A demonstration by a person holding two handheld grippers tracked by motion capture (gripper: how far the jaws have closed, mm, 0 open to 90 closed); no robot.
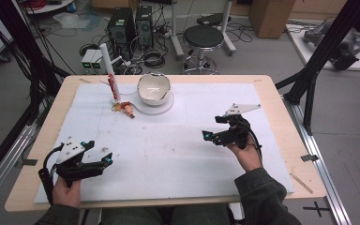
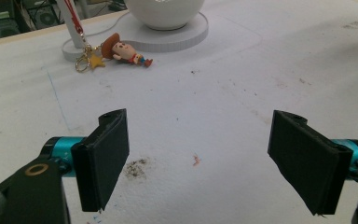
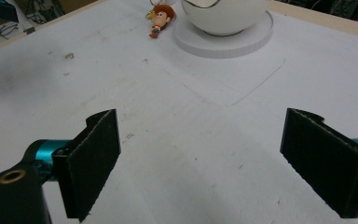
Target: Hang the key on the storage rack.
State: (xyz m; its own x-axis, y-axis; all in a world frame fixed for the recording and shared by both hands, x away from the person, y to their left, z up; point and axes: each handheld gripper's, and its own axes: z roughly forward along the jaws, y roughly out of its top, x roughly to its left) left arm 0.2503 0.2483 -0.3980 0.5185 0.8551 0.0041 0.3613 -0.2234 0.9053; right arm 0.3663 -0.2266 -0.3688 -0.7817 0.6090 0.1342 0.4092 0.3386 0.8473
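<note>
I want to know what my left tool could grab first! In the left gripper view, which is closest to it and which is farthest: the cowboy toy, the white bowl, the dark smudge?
1. Dark smudge: on the white mat, just beyond the left tool.
2. Cowboy toy: farther up, left of middle.
3. White bowl: farthest, at the top on its round base.

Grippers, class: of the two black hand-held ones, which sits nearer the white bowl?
The right gripper, held farther up the white mat toward the white bowl; the left gripper stays near the front edge.

high view looks down from above the near edge; both gripper views sit low, facing the bowl (image 2: 165, 11) at top.
</note>
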